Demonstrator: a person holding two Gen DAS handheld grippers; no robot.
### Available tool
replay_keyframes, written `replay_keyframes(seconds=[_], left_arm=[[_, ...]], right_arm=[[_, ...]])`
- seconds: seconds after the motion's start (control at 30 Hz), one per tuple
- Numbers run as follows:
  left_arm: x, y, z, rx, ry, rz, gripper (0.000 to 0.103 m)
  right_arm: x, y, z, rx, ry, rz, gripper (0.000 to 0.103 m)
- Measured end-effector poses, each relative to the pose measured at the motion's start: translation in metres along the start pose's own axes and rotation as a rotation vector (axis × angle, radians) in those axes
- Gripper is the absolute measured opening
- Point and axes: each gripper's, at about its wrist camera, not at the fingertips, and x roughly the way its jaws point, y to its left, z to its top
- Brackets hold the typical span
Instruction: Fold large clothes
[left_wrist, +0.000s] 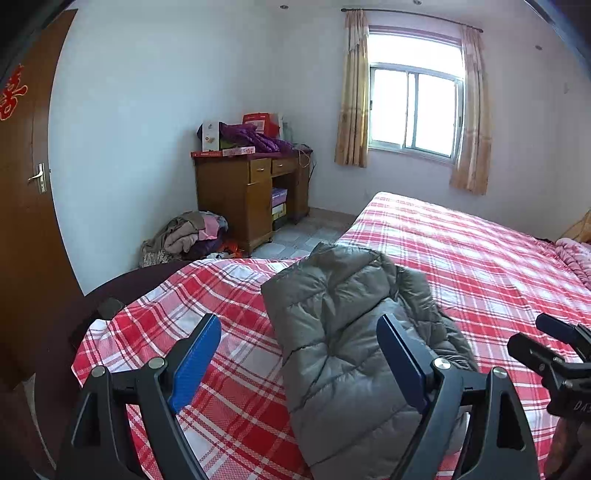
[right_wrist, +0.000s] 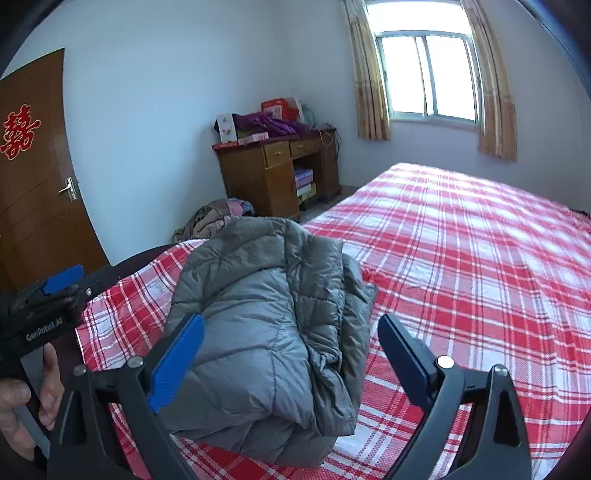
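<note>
A grey puffer jacket (left_wrist: 343, 332) lies folded in a compact bundle on the bed's red and white plaid sheet (left_wrist: 480, 266), near the bed's front corner. It also shows in the right wrist view (right_wrist: 266, 317). My left gripper (left_wrist: 299, 354) is open and empty, hovering just in front of the jacket. My right gripper (right_wrist: 291, 350) is open and empty, close to the jacket's near right edge. The right gripper shows at the left wrist view's right edge (left_wrist: 554, 354), and the left gripper shows at the right wrist view's left edge (right_wrist: 55, 291).
A wooden desk (left_wrist: 251, 195) piled with boxes and purple clothing stands by the far wall. A heap of clothes (left_wrist: 192, 236) lies on the floor beside it. A brown door (left_wrist: 26, 206) is at the left. A pink quilt (left_wrist: 576, 254) lies at the bed's far right.
</note>
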Motion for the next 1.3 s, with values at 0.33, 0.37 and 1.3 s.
replay_keyframes(seconds=[0.33, 0.37, 1.3], left_arm=[[-0.004, -0.005, -0.001, 0.013, -0.005, -0.013, 0.087], [-0.004, -0.005, -0.001, 0.014, -0.003, -0.012, 0.087], [0.001, -0.011, -0.004, 0.029, 0.009, -0.018, 0.087]], right_arm=[[-0.004, 0.000, -0.004, 0.006, -0.010, -0.008, 0.098], [-0.004, 0.000, -0.004, 0.007, -0.010, -0.007, 0.098], [-0.003, -0.002, -0.010, 0.023, 0.001, 0.001, 0.098]])
